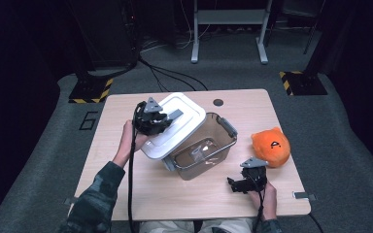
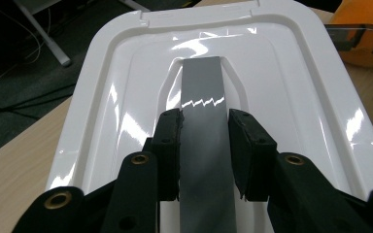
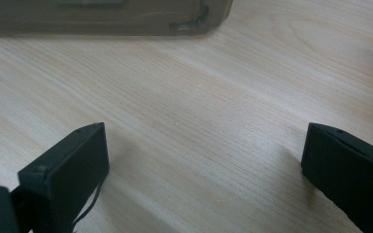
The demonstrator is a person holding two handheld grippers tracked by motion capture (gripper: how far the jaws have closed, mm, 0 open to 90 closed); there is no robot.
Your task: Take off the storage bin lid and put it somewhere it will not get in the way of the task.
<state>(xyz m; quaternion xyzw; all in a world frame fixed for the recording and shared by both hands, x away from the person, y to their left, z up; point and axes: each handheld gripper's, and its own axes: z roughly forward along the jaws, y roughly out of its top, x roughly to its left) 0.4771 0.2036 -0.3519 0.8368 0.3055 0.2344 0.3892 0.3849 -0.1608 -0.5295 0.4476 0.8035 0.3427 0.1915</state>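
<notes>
Glossy white plastic lid [image 1: 175, 124] with rounded corners, held tilted over the left rim of a clear brownish bin [image 1: 205, 148] mid-bench. Left gripper [image 2: 205, 145] fingers clamped on the lid's flat grey handle [image 2: 203, 97]. Right gripper [image 1: 238, 184] resting low on the pale wood-grain bench [image 1: 252, 104], near the front edge, fingers [image 3: 68, 170] wide apart on nothing. Plush orange round toy [image 1: 271, 145] just right of the bin, well clear of the lid.
</notes>
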